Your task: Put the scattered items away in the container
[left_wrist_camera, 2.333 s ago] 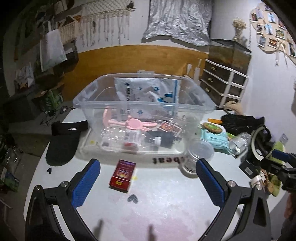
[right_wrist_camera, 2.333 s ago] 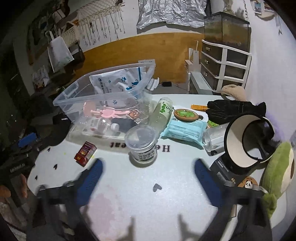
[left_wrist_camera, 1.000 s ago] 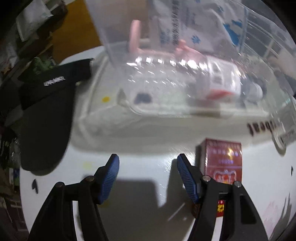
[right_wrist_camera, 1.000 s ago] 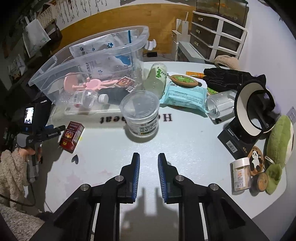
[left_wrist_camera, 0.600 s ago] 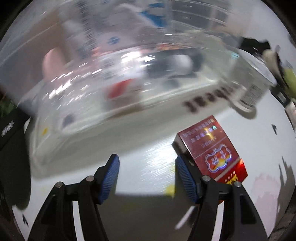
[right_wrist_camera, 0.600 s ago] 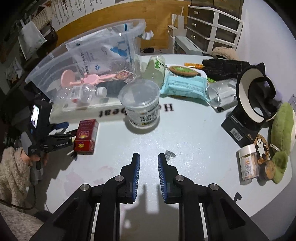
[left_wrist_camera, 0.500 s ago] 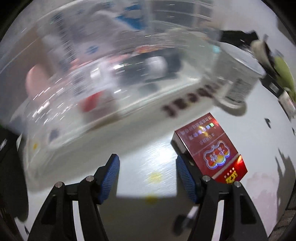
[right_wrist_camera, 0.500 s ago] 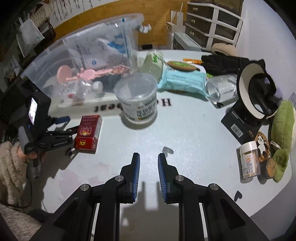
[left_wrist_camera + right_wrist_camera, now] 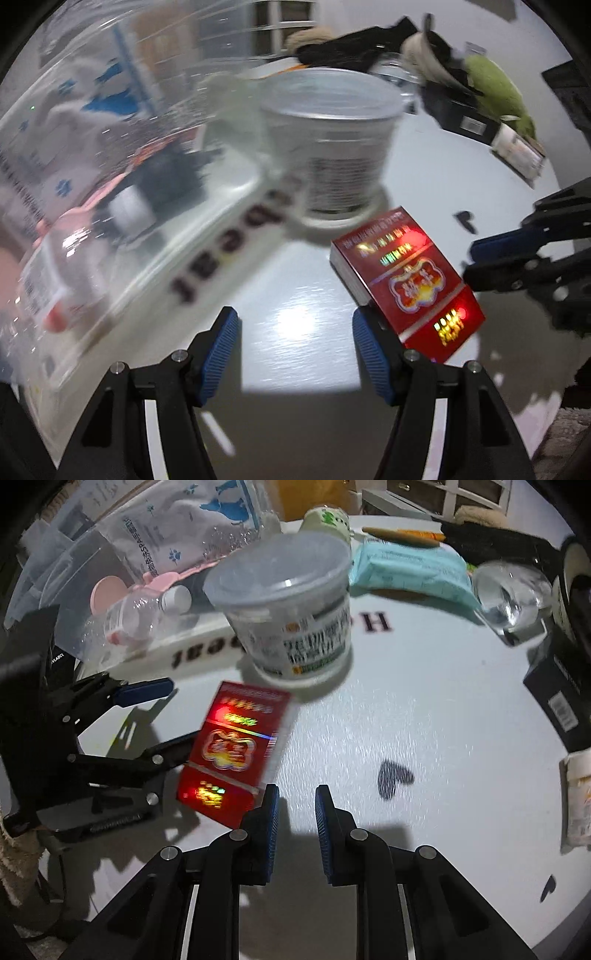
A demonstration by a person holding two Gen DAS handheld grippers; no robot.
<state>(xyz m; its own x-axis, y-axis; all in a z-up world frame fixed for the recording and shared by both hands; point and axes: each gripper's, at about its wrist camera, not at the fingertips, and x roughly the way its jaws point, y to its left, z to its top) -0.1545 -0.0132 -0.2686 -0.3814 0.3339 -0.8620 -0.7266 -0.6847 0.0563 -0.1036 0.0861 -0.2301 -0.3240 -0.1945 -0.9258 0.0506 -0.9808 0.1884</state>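
Where white table (image 9: 424, 716) shows, "Heartbeat" lettering (image 9: 207, 651), black hearts (image 9: 393, 775).

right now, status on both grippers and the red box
Left gripper closing, jaws empty, red box just outside one finger. Right gripper nearly closed, empty, beside the box. Clear tub stands close behind it.

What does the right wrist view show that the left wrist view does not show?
Only the right wrist view shows the teal wipes pack and the black heart mark on the table. Only the left wrist view shows the green plush toy. Both show the red box, the lidded plastic cup and the clear container.
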